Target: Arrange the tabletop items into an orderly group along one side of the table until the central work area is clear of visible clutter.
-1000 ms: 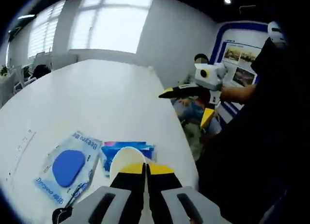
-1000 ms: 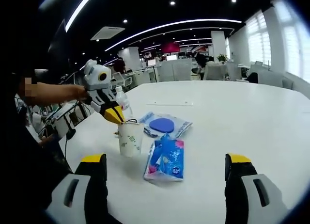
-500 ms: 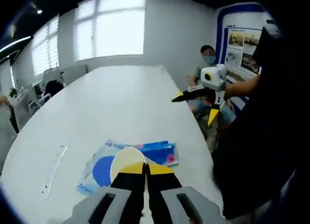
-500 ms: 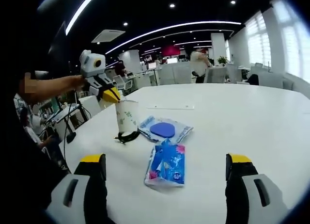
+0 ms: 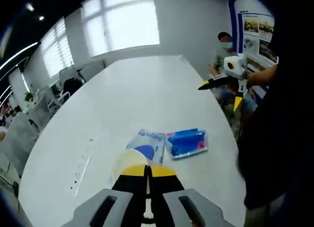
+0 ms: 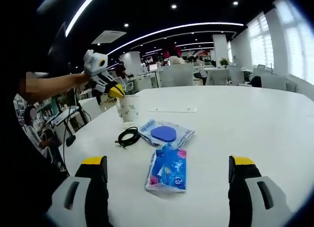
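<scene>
My left gripper is shut on the rim of a white paper cup, held up above the white table. From the right gripper view the cup hangs in the air under that left gripper, past the table's left edge area. On the table lie a clear packet with a blue oval, a blue tissue pack and a coiled black cable. The packet and tissue pack also show below the cup. My right gripper is open, its jaws wide apart near the tissue pack.
A flat ruler-like strip lies on the table's left part; another view of a strip sits farther back. A seated person is beyond the table's far end. Office chairs and desks stand behind.
My left gripper has lifted the cup off the table and carried it up and away from the packets, leaving the black cable lying where the cup stood. The right gripper has stayed put.
</scene>
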### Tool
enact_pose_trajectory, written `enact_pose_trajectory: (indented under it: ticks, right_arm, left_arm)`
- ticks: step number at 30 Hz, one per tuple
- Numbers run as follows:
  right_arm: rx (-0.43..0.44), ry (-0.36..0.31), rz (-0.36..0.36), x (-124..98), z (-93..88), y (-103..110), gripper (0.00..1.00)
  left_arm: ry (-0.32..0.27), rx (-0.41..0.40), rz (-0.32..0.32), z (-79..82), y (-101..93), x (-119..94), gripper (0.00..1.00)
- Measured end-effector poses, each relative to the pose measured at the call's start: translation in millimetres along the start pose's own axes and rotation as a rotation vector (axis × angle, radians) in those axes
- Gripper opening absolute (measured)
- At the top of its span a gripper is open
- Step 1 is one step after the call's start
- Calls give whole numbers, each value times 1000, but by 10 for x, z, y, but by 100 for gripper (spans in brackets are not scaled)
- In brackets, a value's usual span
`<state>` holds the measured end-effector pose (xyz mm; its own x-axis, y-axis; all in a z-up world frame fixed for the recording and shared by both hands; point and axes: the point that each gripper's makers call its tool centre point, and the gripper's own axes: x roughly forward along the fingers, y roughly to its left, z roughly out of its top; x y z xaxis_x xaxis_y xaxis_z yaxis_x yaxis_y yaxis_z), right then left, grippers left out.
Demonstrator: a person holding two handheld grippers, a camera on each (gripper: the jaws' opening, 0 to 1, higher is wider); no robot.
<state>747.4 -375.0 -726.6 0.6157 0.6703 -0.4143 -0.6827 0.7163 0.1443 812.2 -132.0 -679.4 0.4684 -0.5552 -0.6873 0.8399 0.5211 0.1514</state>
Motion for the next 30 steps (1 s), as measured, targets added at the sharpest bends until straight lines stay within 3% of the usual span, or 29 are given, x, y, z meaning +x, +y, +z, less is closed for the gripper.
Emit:
enact_pose_trajectory:
  ticks: [4,15,20,30]
  right_arm:
    - [-4,3,2,18,7,-7,99]
    - [-1,7,3,68,19,-48,99]
    - [9,6,-2,80,8,-69,99]
    - [32,4,-17,72,-29,-107,99]
  left_arm:
    - [16,8,44,-36,141,3,0]
    - [142,72,147,-378,438,175,0]
    - [153,84,221,-518,629,279,0]
    - [211,117,303,-827,668,444,0]
